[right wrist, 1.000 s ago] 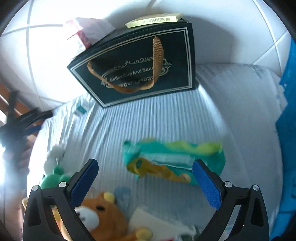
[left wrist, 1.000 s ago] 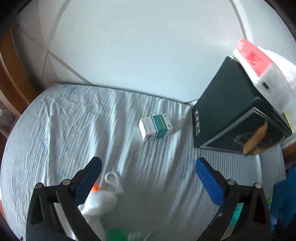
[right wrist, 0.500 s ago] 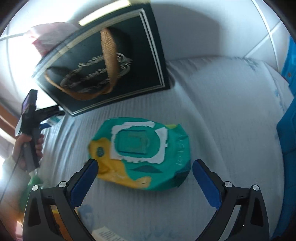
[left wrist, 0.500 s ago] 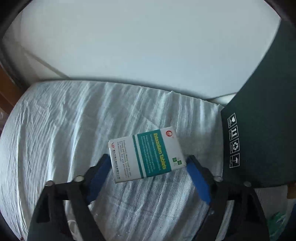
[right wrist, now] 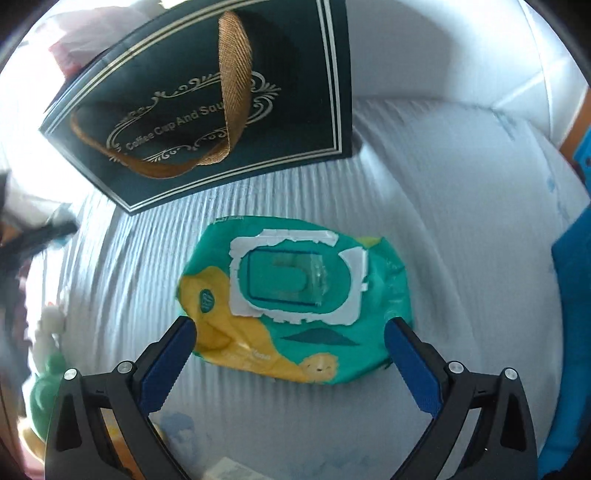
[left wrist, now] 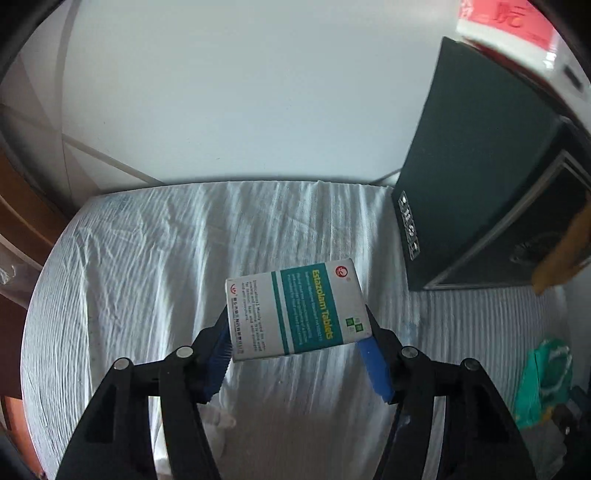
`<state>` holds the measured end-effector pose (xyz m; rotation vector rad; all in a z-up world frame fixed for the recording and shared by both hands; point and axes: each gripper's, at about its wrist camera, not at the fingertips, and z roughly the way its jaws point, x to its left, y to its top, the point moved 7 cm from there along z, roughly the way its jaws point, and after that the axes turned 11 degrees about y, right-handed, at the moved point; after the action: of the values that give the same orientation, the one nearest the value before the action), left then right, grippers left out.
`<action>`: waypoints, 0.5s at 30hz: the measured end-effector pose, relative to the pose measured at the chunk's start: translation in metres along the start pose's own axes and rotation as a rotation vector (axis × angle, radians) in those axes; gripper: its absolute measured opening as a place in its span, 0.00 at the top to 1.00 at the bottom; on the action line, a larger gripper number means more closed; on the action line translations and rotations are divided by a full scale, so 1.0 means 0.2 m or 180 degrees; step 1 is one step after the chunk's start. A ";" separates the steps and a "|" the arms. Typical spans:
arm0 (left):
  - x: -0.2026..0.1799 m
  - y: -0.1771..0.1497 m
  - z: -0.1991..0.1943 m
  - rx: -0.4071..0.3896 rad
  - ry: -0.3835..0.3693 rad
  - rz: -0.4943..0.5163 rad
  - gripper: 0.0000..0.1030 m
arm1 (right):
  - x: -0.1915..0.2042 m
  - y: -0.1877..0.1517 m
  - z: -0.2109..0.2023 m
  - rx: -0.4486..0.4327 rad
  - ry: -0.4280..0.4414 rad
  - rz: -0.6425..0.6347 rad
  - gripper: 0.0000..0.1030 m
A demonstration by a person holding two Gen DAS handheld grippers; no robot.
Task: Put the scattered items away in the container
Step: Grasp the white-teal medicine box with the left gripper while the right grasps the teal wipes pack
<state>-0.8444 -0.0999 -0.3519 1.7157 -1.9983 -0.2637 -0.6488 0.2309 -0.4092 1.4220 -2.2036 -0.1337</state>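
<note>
My left gripper (left wrist: 297, 334) is shut on a white and teal tablet box (left wrist: 295, 308) and holds it above the white cloth. The dark green gift bag (left wrist: 476, 192) with a brown ribbon handle stands to its right; it also shows in the right wrist view (right wrist: 221, 103). My right gripper (right wrist: 290, 338) is open, its blue fingers on either side of the near end of a green and yellow wet-wipes pack (right wrist: 295, 299) that lies flat on the cloth. The pack also shows in the left wrist view (left wrist: 546, 380).
A red and white packet (left wrist: 517, 22) sticks out above the bag. A green and white soft toy (right wrist: 46, 373) lies at the left of the right wrist view. A blue object (right wrist: 572, 314) stands at the right edge. White tiled wall (left wrist: 240, 92) behind the table.
My left gripper closed on the tablet box and lifted it off the cloth. My right gripper moved in closer over the wipes pack, still open.
</note>
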 end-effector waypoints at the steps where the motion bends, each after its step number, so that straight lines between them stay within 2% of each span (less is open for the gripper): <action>1: 0.00 -0.03 -0.04 -0.0017 -0.0053 0.0041 0.40 | 0.00 0.00 0.00 0.0030 -0.0052 0.0048 0.00; 5: -0.07 -0.11 -0.18 -0.0059 -0.0293 0.0134 0.40 | -0.02 0.05 0.00 0.0007 -0.0362 0.0116 0.00; 8: -0.15 -0.15 -0.25 -0.0129 -0.0416 0.0283 0.40 | -0.08 0.07 -0.07 -0.0127 -0.0187 0.0217 0.00; 12: -0.28 -0.23 -0.36 -0.0179 -0.0534 0.0460 0.40 | -0.22 0.06 -0.12 -0.0137 -0.0046 0.0380 0.01; 14: -0.32 -0.25 -0.38 -0.0207 -0.0565 0.0514 0.40 | -0.25 0.05 -0.10 -0.0106 0.0032 0.0401 0.14; 15: -0.34 -0.26 -0.38 -0.0223 -0.0557 0.0546 0.40 | -0.25 0.04 -0.07 -0.0080 0.0100 0.0407 0.29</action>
<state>-0.7566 -0.0319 -0.3260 1.5128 -2.2190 -0.4318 -0.6327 0.2808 -0.4115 1.2575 -2.2516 -0.0934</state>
